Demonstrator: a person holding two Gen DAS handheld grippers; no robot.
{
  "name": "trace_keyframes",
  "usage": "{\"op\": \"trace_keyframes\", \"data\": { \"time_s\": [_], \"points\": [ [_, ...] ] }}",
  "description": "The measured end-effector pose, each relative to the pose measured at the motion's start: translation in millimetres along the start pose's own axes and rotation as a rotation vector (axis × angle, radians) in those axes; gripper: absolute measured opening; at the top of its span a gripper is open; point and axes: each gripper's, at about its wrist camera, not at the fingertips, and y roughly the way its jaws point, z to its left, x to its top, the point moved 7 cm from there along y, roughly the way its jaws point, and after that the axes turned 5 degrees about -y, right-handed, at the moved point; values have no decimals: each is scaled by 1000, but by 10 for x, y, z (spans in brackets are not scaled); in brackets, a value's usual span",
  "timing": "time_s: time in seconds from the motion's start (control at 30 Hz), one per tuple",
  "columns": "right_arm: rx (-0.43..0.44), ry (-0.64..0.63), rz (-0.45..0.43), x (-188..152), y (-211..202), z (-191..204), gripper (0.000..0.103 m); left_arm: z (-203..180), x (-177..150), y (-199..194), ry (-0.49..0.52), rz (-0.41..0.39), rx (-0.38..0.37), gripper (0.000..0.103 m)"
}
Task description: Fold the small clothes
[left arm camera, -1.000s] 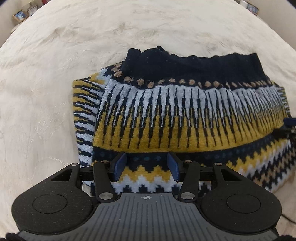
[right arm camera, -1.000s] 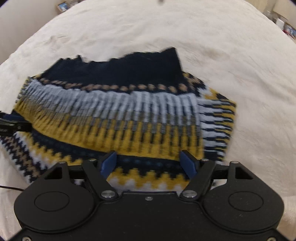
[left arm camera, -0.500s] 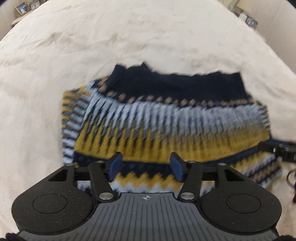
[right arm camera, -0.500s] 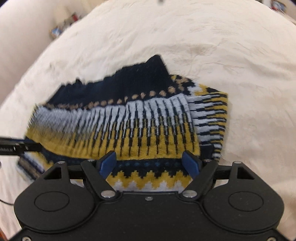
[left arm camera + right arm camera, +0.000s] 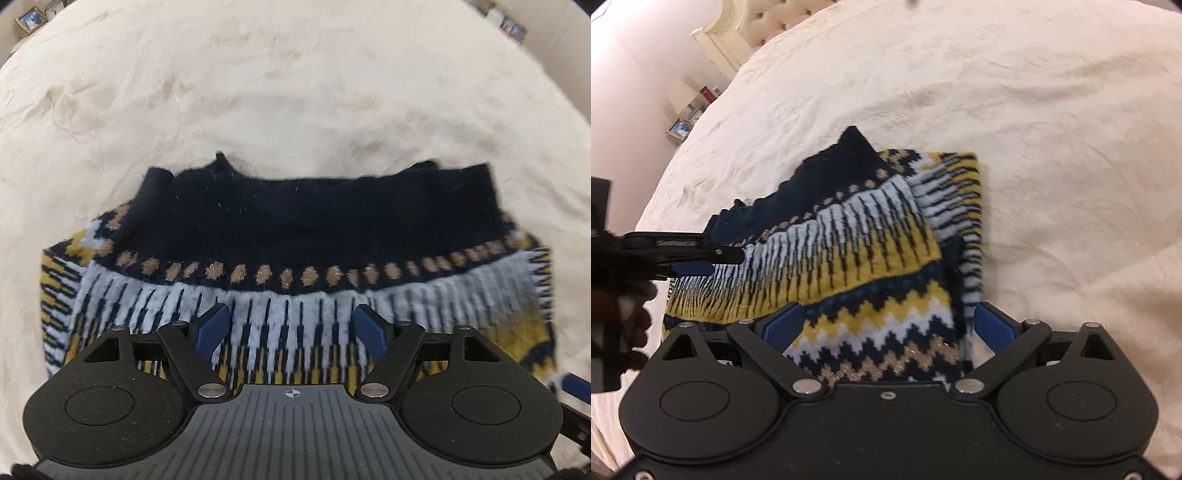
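Since a second ago: both tools pushed forward over the garment, camera closer in, right-hand view swung round so a headboard now shows at upper left.

Left wrist view: navy, mustard and pale-blue patterned knit sweater (image 5: 295, 258) lying folded across the middle of the frame on a cream textured bedspread (image 5: 258, 92), navy ribbed band along its far edge. Left gripper (image 5: 293, 326) at lower centre, blue pads (image 5: 212, 325) spread wide, nothing between them but striped knit beneath; whether touching the cloth, cannot tell. Blue tip of the other tool just visible at the lower right edge.

Right wrist view: same sweater (image 5: 849, 251) running from centre left to lower centre, upper layer draped at a slant over the zigzag layer, a sleeve or side panel folded along the right. Right gripper (image 5: 888, 326) at lower centre, likewise splayed wide, holding nothing, straddling the zigzag hem. Left tool entering from the left edge over the striped band.

For the step in hand, probably the next fold: best to lower each tool onto the near hem, pinch all layers together, lift evenly and carry both sides across at one pace, keeping edges aligned. Risk: catching only the top layer and dragging the fold askew.
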Motion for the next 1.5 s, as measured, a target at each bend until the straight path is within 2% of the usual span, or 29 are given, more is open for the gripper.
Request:
{"op": "trace_keyframes", "data": {
  "time_s": [0.13,0.27,0.5,0.6,0.73,0.83,0.97,1.07,1.23,1.37,1.5],
  "points": [
    [5,22,3,-8,4,-77,99,-46,-5,230,41,36,39,86],
    [17,51,14,10,31,-183,100,-81,7,369,40,48,49,103],
    [115,154,84,85,247,-370,100,-124,-8,447,41,48,81,103],
    [149,171,119,101,390,-388,103,-117,-10,434,43,42,71,103],
    [169,166,138,128,515,-385,103,-57,27,394,37,86,35,102],
    [193,190,142,145,518,-415,103,-3,33,239,18,87,15,94],
    [226,196,137,126,494,-451,103,-5,-202,22,-7,85,-11,92],
    [227,184,146,134,483,-439,103,-7,-467,-35,10,102,1,92],
    [288,167,164,149,500,-346,103,13,-733,99,50,119,40,94],
    [307,159,170,196,580,-325,103,-33,-717,281,55,149,49,103],
    [352,198,171,264,657,-349,103,-12,-639,383,49,164,62,103]
  ]
}}
